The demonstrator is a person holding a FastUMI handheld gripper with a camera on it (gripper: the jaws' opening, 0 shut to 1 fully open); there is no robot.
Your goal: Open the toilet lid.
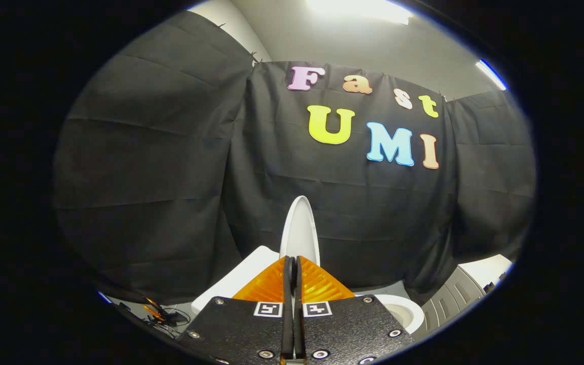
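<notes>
The white toilet lid point(299, 228) stands raised and nearly upright, seen almost edge-on, rising just beyond my fingertips. My gripper point(292, 262) is shut, its two fingers pressed together with no visible gap, right at the lid's lower part. I cannot tell whether the tips touch the lid. The white toilet tank point(236, 279) lies left of the fingers, behind the lid. The open bowl with its white rim point(404, 310) shows to the right of the fingers, low down.
Black cloth walls close the booth behind and on both sides of the toilet. A grey ribbed object point(449, 299) and a white surface point(484, 268) stand to the right. Cables and a small orange item point(162, 314) lie on the floor at the left.
</notes>
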